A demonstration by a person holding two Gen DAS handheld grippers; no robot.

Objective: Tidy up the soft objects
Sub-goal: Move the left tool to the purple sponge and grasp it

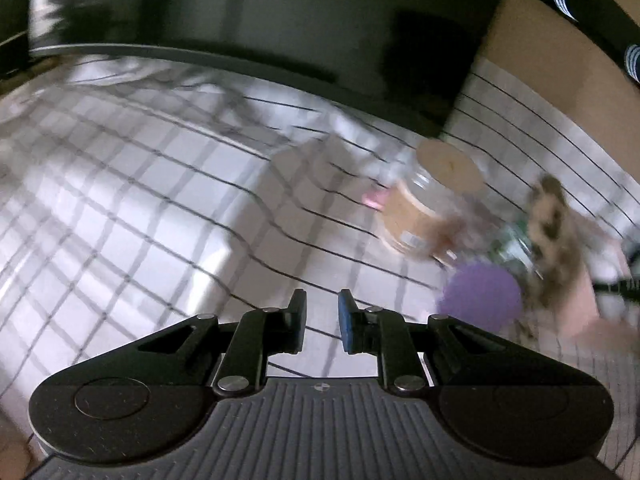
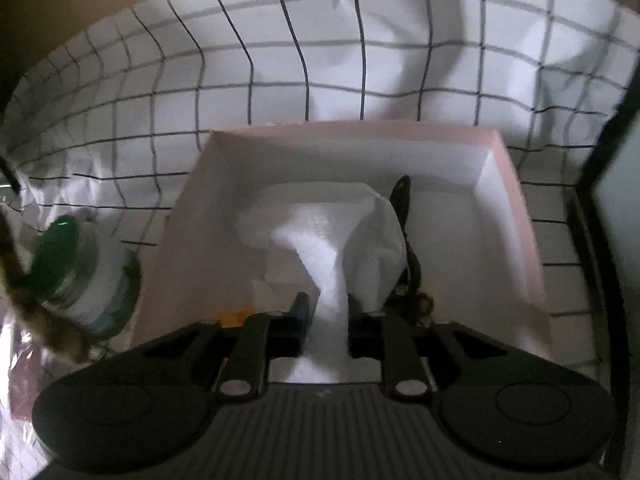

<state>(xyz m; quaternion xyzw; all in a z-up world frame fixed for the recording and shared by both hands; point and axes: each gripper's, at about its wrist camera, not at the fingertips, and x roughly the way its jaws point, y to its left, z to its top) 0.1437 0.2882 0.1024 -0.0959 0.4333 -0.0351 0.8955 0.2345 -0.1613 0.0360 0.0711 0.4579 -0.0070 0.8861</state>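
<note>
My right gripper (image 2: 328,320) hung over the pink box (image 2: 516,184), nose tilted down into it, with a strip of white soft material (image 2: 326,248) running straight out from between its fingers. The pads (image 2: 301,312) sat against the narrow neck of that strip, so I read it as pinched, though the hold looked light. From the tool, the strip's long axis ran dead ahead: narrow at the jaws, widening into a folded mass lying on the box floor in front. Just right of the fold lay a dark strap-like item (image 2: 404,216), also inside the box, touching the white fold's edge.

My left gripper (image 1: 322,320) was nearly closed on nothing, only checked cloth (image 1: 160,184) showing between its blue pads (image 1: 345,320). That view was badly smeared. Ahead and to its right sat a purple soft thing (image 1: 480,296), a jar with a tan lid (image 1: 448,164) beyond it, and a mottled brown furry item (image 1: 552,216) further right; what lay under them I couldn't tell.

I judged the white piece as good as placed: the right tool only needed to let go and back straight out along the strip. The left hand was the nearer one for the purple thing, which lay off its right side.
</note>
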